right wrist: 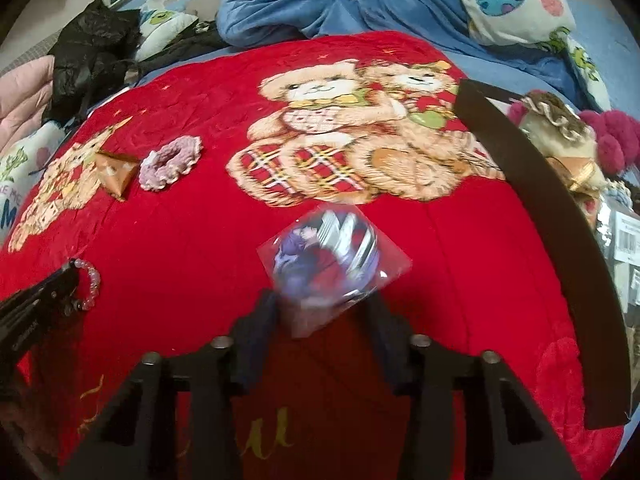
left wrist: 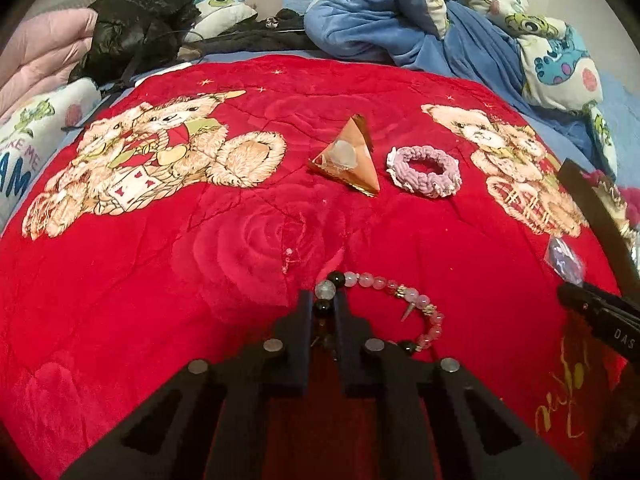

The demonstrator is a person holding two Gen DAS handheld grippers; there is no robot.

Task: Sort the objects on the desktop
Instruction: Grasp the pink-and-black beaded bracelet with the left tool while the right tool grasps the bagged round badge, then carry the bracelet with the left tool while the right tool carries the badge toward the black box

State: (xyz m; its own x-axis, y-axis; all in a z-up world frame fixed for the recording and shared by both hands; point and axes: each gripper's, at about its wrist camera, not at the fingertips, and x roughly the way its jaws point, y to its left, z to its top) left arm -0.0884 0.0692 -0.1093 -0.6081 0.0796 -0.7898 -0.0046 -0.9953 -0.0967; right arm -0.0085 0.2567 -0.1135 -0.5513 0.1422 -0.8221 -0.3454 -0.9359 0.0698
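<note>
My left gripper (left wrist: 323, 304) is shut on a pink and black bead bracelet (left wrist: 404, 292), whose loop hangs out to the right over the red blanket. It also shows in the right wrist view (right wrist: 86, 286). My right gripper (right wrist: 322, 308) is open, its jaws either side of a clear bag with a purple badge (right wrist: 332, 256) lying on the blanket. The badge bag shows at the right edge of the left wrist view (left wrist: 564, 260). An orange pyramid packet (left wrist: 352, 156) and a lilac crocheted scrunchie (left wrist: 424, 170) lie further back.
A dark-rimmed box (right wrist: 560, 216) with plush and wrapped items stands at the right. The red bear blanket (left wrist: 160, 260) covers the bed. Blue bedding (left wrist: 400, 20), a black bag (left wrist: 136, 20) and a pink quilt (left wrist: 36, 60) lie behind.
</note>
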